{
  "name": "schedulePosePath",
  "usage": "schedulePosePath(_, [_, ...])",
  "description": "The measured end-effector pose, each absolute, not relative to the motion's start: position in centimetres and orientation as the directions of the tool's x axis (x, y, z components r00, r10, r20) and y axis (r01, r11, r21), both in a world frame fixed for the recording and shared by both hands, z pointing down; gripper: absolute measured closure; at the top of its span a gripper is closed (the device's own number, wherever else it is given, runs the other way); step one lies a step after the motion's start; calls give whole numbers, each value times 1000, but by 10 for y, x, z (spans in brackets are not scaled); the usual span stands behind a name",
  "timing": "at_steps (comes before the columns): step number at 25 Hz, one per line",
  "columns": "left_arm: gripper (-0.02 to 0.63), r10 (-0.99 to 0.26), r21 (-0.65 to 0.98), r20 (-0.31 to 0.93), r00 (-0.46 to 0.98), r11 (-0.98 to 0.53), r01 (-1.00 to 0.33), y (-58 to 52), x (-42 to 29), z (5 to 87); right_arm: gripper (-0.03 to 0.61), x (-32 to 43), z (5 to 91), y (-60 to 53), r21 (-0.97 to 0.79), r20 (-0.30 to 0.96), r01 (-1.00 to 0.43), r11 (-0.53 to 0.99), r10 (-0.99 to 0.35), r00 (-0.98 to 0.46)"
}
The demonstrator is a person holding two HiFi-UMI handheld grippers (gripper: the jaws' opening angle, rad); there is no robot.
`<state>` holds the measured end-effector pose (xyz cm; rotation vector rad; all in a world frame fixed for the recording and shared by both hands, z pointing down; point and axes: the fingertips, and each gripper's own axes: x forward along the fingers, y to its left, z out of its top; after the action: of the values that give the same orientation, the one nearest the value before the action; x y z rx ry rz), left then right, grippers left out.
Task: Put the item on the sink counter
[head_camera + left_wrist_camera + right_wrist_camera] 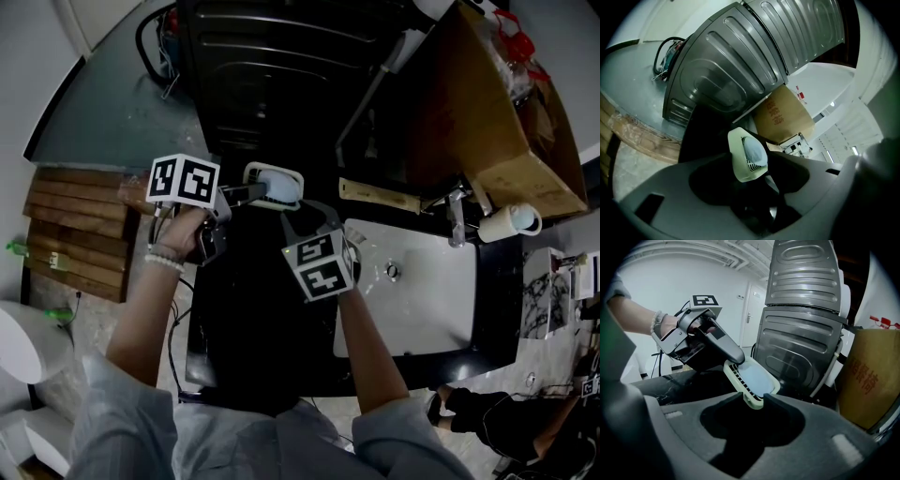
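Observation:
A pale slotted soap dish [275, 185] with a light blue bar in it hangs over the back of the black counter [244, 319], left of the white sink [422, 281]. My right gripper [302, 212] is shut on its near end; in the right gripper view the dish [752, 380] is pinched between the two jaw tips of this gripper [753, 399]. My left gripper [251, 194] reaches in from the left. In its own view the dish [747, 157] stands on edge between the jaws of that gripper [751, 162], which are spread and not pressing on it.
A faucet [457, 220] and a white roll [511, 222] stand behind the sink. A cardboard box [497, 122] sits at the back right. A dark ribbed appliance [281, 66] rises just behind the dish. Wooden slats [75, 225] lie at the left.

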<state>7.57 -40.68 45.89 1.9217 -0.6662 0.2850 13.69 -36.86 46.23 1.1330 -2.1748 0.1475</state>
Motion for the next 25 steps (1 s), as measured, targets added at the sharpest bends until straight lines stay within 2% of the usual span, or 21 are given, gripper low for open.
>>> schedulePosePath(4, [363,-313,743,460,831,-376,-553,-404,78,454,448,138,461,-369,195,607,-769,609,-691,-394])
schedulePosePath(13, [345,-246,679,552,797,-422,-601,-395,69,464,449,136,463,-369,184,616,-777,602,-686,-387])
schedulePosePath(25, [348,-305,692,490,816,-434,-578,-392,59,454,448,136,451,-366,115,566,-820,561,-715,-410])
